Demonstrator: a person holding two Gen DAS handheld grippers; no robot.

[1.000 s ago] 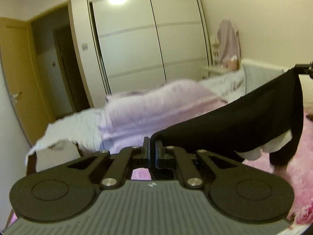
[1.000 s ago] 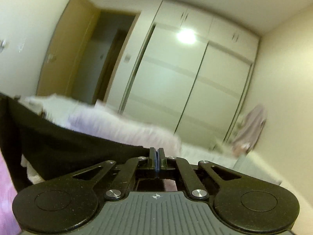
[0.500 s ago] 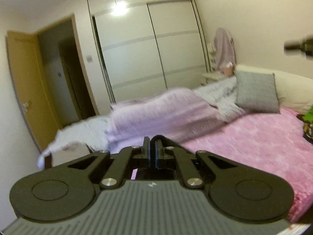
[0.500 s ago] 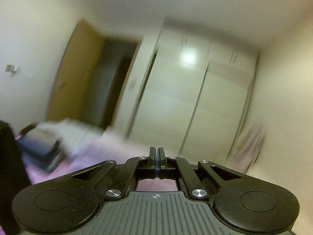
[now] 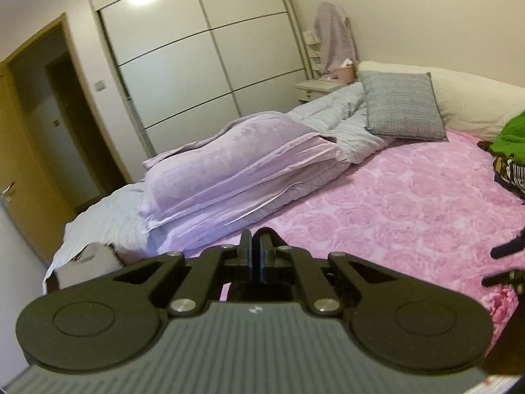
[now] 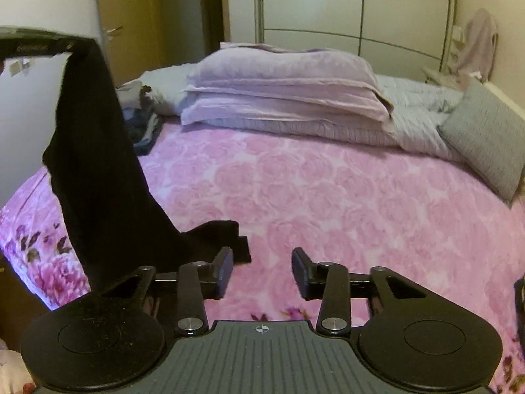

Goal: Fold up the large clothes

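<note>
Left of the spread, empty right gripper (image 6: 262,271): black garment (image 6: 95,170), hanging steeply from pinching left gripper (image 5: 256,256) to bed (image 6: 328,197).

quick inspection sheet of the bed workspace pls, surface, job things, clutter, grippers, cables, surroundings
surface: pink rose-patterned bedspread, middle bare.
job's things: black garment hangs from the left gripper, lower end lying on the bedspread.
clutter: folded lilac duvet at the far side; grey pillow; dark clothes pile; green garment near the headboard.
grippers: left gripper shut on the black garment; right gripper open, its fingers have just been opening, nothing between them.
cables: nothing seen.
surroundings: white sliding wardrobe, open wooden door, nightstand.
</note>
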